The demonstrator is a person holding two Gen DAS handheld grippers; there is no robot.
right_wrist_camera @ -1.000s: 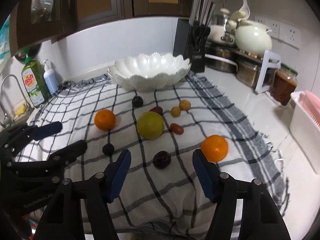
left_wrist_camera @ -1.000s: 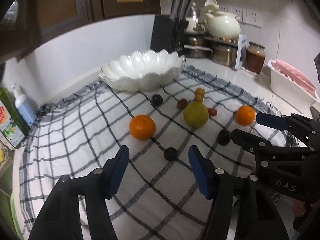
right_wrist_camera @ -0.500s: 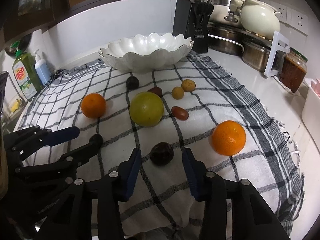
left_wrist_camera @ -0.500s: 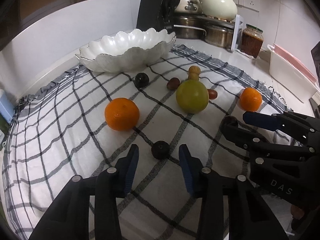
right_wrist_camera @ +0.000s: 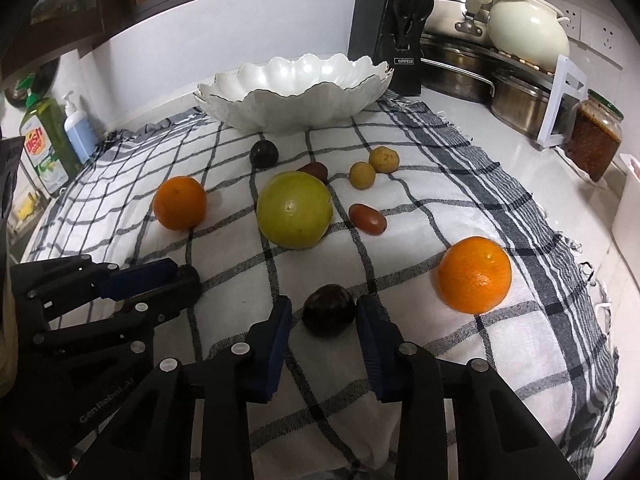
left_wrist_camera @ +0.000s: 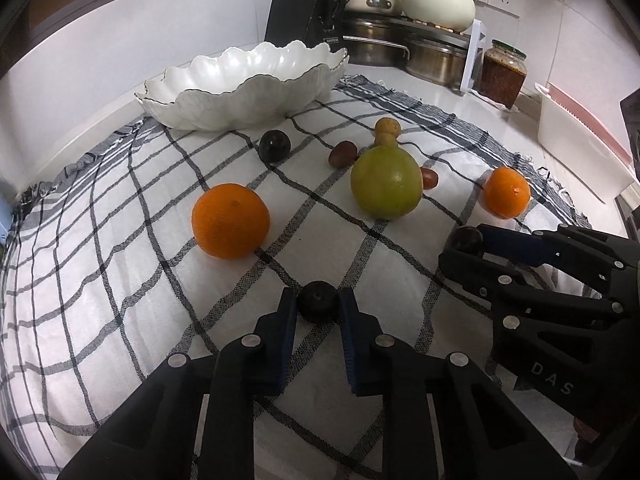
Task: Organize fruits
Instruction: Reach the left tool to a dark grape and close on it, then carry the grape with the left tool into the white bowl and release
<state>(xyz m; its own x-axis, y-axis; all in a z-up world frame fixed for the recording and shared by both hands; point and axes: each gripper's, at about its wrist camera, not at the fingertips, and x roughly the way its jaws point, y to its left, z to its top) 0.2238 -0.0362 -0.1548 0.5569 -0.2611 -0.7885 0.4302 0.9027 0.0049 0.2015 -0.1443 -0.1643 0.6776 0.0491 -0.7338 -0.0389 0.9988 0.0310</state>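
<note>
Fruits lie on a checked cloth [left_wrist_camera: 120,240] in front of a white scalloped bowl [left_wrist_camera: 244,84]. My left gripper [left_wrist_camera: 318,308] has its jaws against both sides of a small dark fruit [left_wrist_camera: 318,302] on the cloth. My right gripper [right_wrist_camera: 323,316] straddles a dark plum [right_wrist_camera: 329,310], its jaws close on either side with small gaps. An orange [left_wrist_camera: 230,222], a large green fruit [left_wrist_camera: 386,182] and a second orange [right_wrist_camera: 474,274] lie beyond. The bowl also shows in the right wrist view [right_wrist_camera: 296,92].
Another dark plum [right_wrist_camera: 264,153], two small yellow fruits [right_wrist_camera: 384,160], and reddish fruits [right_wrist_camera: 367,219] lie mid-cloth. A knife block [right_wrist_camera: 400,40], pots [right_wrist_camera: 520,100] and a jar [right_wrist_camera: 596,136] stand behind. Soap bottles [right_wrist_camera: 44,140] stand left; a white-pink bin [left_wrist_camera: 580,136] right.
Both grippers have moved forward and down to the cloth and narrowed. The left jaws now touch the small dark fruit; the right jaws now flank the dark plum.
</note>
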